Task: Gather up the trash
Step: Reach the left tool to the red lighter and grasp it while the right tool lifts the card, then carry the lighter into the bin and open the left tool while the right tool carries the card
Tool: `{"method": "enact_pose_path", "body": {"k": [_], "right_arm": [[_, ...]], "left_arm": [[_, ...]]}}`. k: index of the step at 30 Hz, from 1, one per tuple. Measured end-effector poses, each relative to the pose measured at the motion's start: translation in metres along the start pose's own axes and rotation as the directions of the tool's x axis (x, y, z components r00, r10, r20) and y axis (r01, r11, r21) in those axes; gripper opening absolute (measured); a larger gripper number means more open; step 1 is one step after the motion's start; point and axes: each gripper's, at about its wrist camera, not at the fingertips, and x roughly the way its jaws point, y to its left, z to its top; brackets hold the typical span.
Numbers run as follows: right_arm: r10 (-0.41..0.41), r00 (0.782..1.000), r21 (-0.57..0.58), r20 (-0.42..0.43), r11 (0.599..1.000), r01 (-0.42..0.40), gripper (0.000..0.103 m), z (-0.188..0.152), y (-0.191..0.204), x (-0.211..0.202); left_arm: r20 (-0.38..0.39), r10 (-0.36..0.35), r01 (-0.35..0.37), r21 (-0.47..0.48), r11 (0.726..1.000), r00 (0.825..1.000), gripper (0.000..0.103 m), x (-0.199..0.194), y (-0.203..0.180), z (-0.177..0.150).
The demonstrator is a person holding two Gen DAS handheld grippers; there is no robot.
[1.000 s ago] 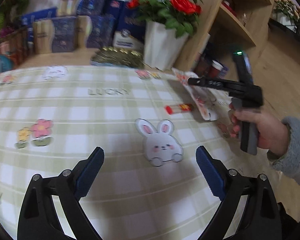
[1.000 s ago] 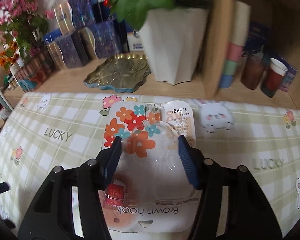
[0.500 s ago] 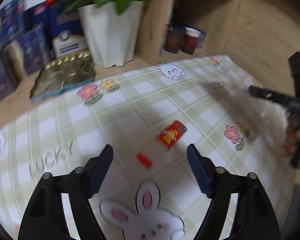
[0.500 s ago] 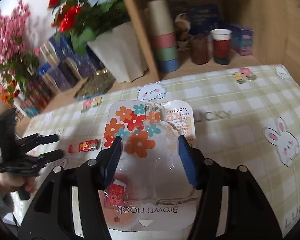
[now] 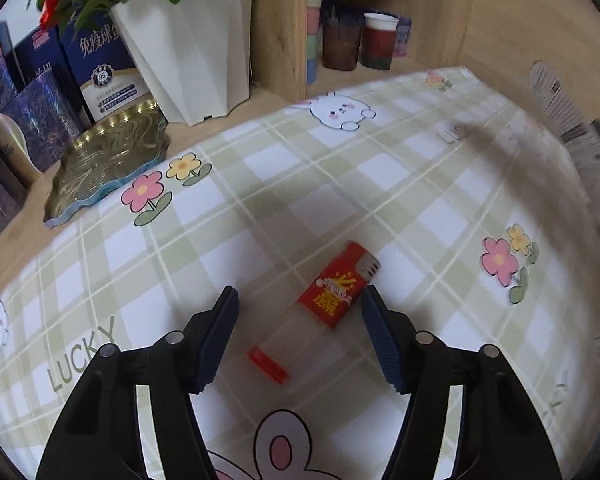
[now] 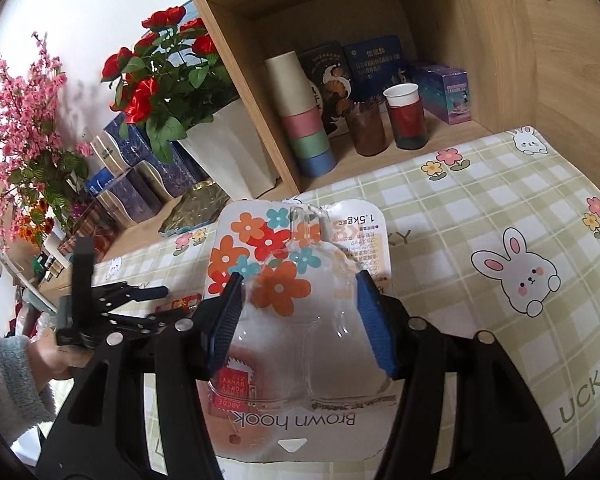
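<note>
Between my left gripper (image 5: 296,300) pads lies a red lighter (image 5: 332,296) with a clear body, flat on the checked tablecloth (image 5: 300,184). My jaws have just been closing, yet gaps remain on both sides of it; the right pad sits just beside the lighter's metal head, though I can't tell whether it touches. My right gripper (image 6: 298,292) clamps an empty hook blister pack (image 6: 300,280) by its clear bubble, lifted above the cloth. Farther back stand a gold tray (image 5: 108,160), a white planter (image 5: 196,48) and cups (image 6: 406,116) on the shelf.
</note>
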Motion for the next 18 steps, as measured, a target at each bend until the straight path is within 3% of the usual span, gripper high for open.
{"method": "enact_pose_path", "body": {"k": [2,4,11,15,18], "right_arm": [[0.009,1.000,0.001,-0.001,1.000,-0.009,0.058,-0.003,0.002,-0.002],[0.016,1.000,0.000,-0.007,1.000,-0.016,0.058,-0.007,0.005,-0.002],[0.057,0.998,-0.013,-0.003,0.998,-0.057,0.058,-0.022,0.023,-0.012],[0.084,0.996,-0.018,-0.002,0.996,-0.084,0.058,-0.034,0.036,-0.023],[0.099,0.995,-0.026,0.005,0.995,-0.099,0.058,-0.046,0.046,-0.036]], "left_arm": [[0.001,0.002,-0.002,-0.015,1.000,1.000,0.050,0.001,-0.002,0.002],[0.004,0.000,0.000,0.000,1.000,1.000,0.024,-0.001,-0.007,0.003],[-0.003,0.029,-0.030,-0.021,0.999,1.000,0.023,-0.019,-0.025,-0.009],[0.037,-0.032,0.037,-0.142,0.989,0.999,0.023,-0.060,-0.032,-0.027],[0.109,-0.089,0.112,-0.232,0.966,0.990,0.023,-0.104,-0.040,-0.049]]}}
